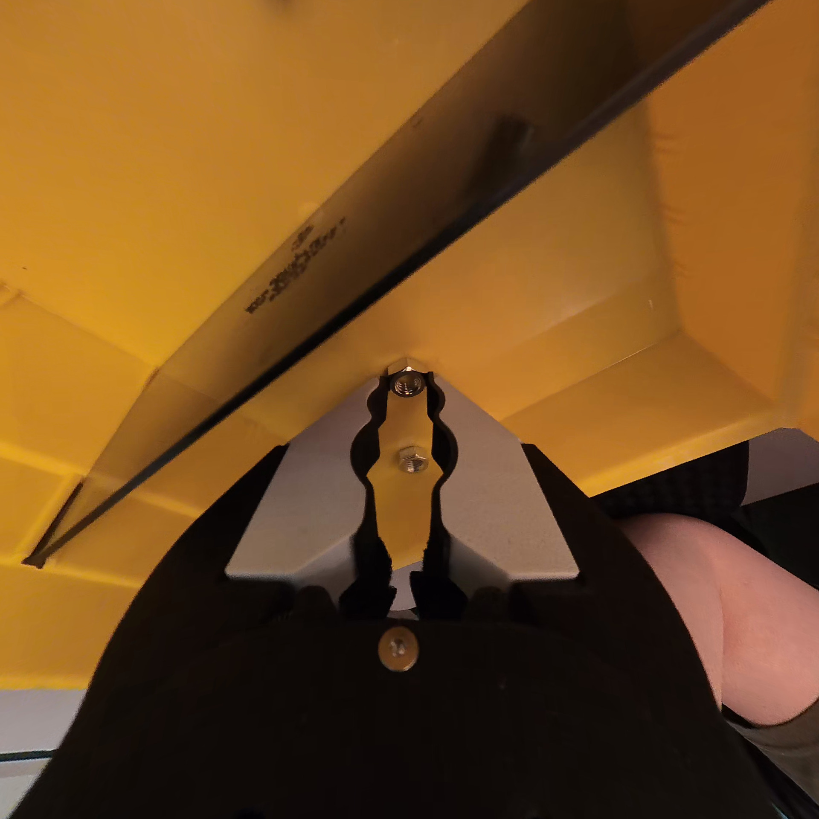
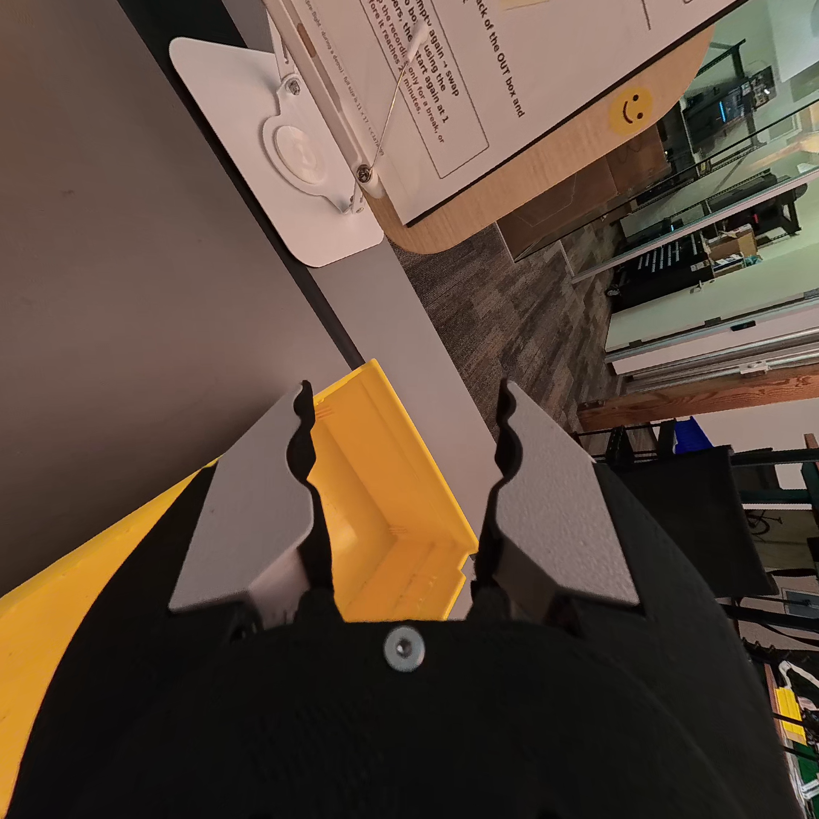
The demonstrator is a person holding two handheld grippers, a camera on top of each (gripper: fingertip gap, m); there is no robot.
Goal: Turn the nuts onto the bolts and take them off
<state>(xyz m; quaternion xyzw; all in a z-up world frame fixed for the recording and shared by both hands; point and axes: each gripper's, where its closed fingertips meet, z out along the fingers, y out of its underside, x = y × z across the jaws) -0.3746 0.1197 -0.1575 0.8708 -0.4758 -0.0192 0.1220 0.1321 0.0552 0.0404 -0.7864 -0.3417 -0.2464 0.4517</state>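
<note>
In the left wrist view my left gripper (image 1: 406, 380) reaches into a yellow bin (image 1: 576, 283). Its jaws are nearly closed and pinch a small silver nut (image 1: 404, 388) at the fingertips, with the threaded hole facing the camera. A second silver nut (image 1: 413, 461) lies on the bin floor, seen through the gap between the fingers. In the right wrist view my right gripper (image 2: 405, 392) is open and empty, held above the corner of a yellow bin (image 2: 399, 501) on the grey table (image 2: 133, 288). No bolt shows in either view.
A dark divider (image 1: 310, 337) runs diagonally across the bin. Part of a person's limb (image 1: 731, 620) is at the right. A white stand (image 2: 274, 146) holding a printed sheet (image 2: 509, 66) sits at the table's edge, with carpet floor (image 2: 509, 310) beyond. Across from one pair of fingers to the other is roughly 55 cm.
</note>
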